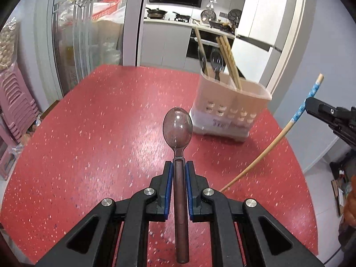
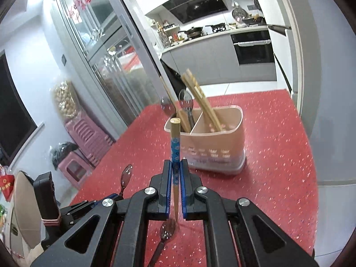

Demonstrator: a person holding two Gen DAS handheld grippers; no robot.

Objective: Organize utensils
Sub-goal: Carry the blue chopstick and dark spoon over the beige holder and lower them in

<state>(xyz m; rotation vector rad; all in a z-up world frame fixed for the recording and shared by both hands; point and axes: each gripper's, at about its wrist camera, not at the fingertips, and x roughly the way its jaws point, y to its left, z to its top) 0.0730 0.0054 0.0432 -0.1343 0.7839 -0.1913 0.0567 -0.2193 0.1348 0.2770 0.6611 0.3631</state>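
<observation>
Red speckled table beside kitchen; jaws clamping spoon and chopstick.

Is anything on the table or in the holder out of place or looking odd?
One spoon lies loose on the red table, outside the holder. Inside it, a single chopstick stands with the spoons, while the other chopsticks fill the other compartment. Nothing looks spilled or damaged.

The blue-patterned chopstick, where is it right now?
The blue-patterned chopstick is clamped in the right gripper, raised above the red table, pointing toward the utensil holder just ahead.
</observation>
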